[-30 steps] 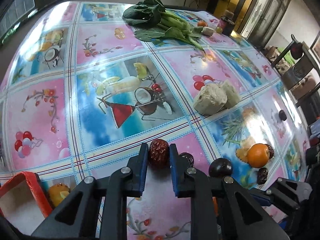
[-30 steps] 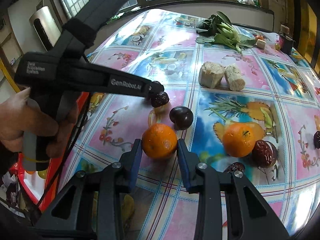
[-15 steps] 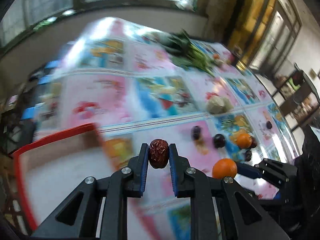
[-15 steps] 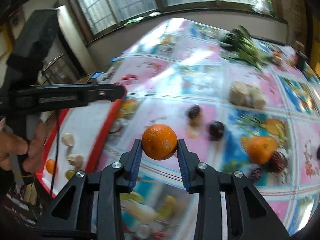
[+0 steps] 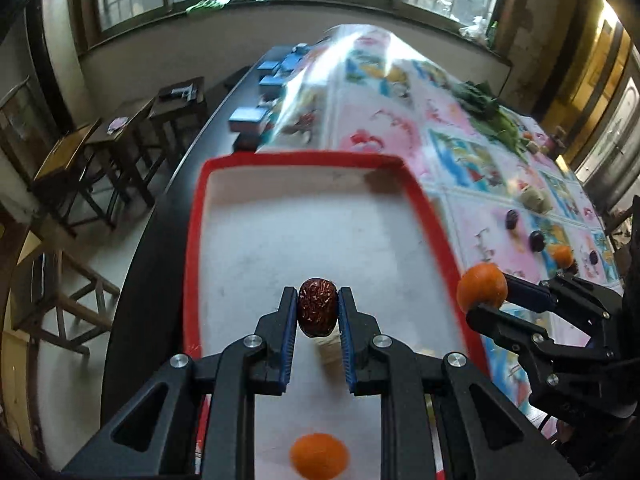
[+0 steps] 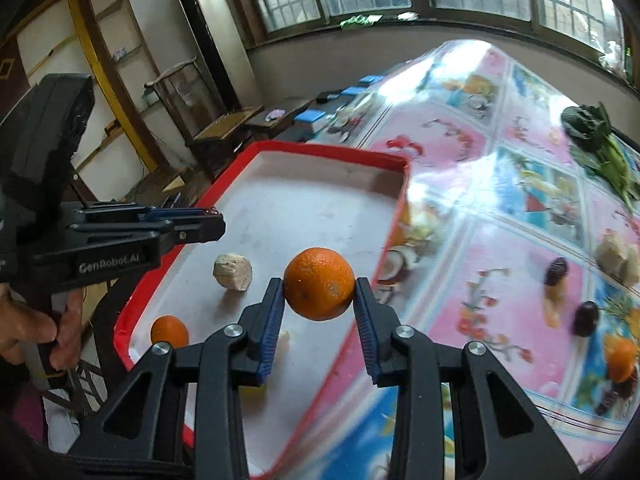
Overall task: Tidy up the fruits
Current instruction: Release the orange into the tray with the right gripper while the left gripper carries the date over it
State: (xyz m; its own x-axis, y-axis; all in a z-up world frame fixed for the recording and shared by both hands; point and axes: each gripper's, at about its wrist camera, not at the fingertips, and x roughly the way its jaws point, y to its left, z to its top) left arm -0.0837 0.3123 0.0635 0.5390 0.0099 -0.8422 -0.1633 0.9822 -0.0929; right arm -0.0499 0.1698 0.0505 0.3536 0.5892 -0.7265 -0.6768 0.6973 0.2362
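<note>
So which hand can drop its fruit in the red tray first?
Probably the left. The left gripper holds its red date well over the red tray, while the right gripper's orange hangs nearer the tray's edge.

- Wrinkled dark-red date (image 5: 317,307): upright, pinched in jaws above the red-rimmed white tray (image 5: 197,216).
- Orange (image 6: 319,284): gripped above the tray's right rim.
- Smaller orange (image 6: 169,331): inside the tray's near-left corner.

Glossy plastic tablecloth (image 6: 460,148); wrinkled date (image 5: 317,306); dimpled orange (image 6: 319,283); matt tray (image 5: 320,232).
</note>
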